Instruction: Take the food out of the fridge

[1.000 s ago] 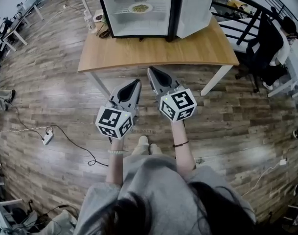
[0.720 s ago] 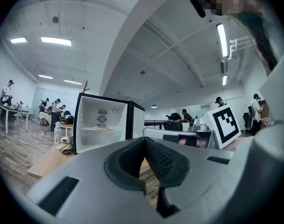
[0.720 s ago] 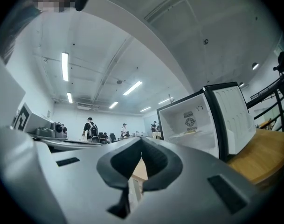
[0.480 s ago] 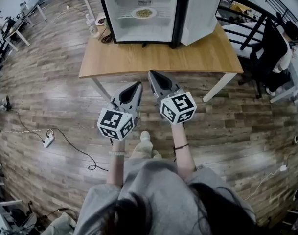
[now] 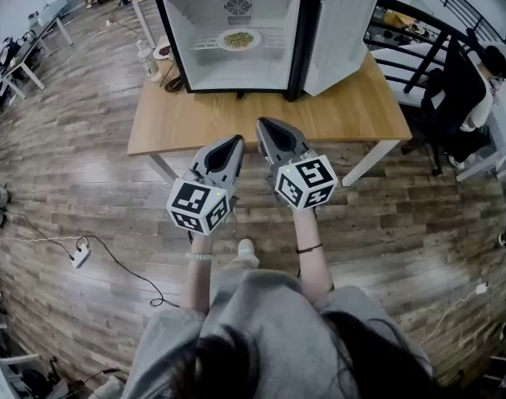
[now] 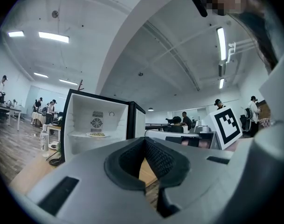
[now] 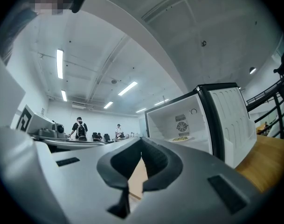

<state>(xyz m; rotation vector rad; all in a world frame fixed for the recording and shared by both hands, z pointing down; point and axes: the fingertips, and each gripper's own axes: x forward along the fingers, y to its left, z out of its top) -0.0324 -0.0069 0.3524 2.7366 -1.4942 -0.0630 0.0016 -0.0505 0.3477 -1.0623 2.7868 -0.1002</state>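
floor (image 5: pixel 61 165): wood planks around the tabletop (image 5: pixel 344 110) | bottle (image 5: pixel 144 56): left of fridge (image 5: pixel 179 48) | food (image 5: pixel 238 39): on the shelf inside fridge, door (image 5: pixel 340 32) open at right | left gripper (image 5: pixel 233 143), right gripper (image 5: pixel 263 126): in front of fridge, fingers closed together, holding nothing

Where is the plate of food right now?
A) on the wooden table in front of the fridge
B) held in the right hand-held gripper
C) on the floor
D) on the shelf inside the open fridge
D: the plate of food sits on the shelf inside the fridge, whose door stands open.
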